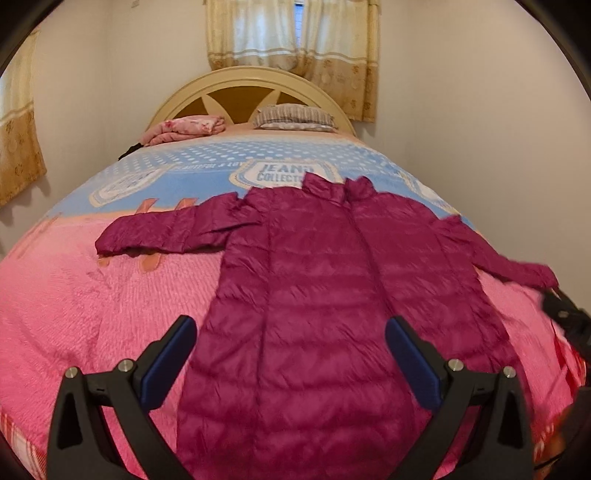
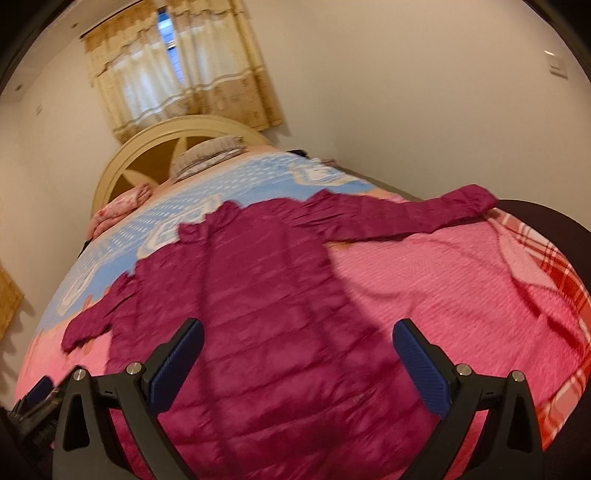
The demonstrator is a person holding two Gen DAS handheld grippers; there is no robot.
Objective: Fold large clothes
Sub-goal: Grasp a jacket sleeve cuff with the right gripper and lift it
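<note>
A long magenta quilted coat (image 1: 314, 295) lies flat and face up on the bed, collar toward the headboard, both sleeves spread out sideways. It also shows in the right wrist view (image 2: 258, 295). My left gripper (image 1: 291, 328) is open and empty, above the lower part of the coat. My right gripper (image 2: 299, 332) is open and empty, above the coat's lower right side. The right gripper also shows in the left wrist view (image 1: 565, 314) at the far right, just past the right sleeve cuff (image 1: 535, 277).
The bed has a pink and blue blanket (image 1: 92, 295). A striped pillow (image 1: 295, 117) and a folded pink floral cloth (image 1: 184, 129) lie by the cream headboard (image 1: 255, 79). Walls stand close on both sides; a curtained window (image 1: 291, 33) is behind.
</note>
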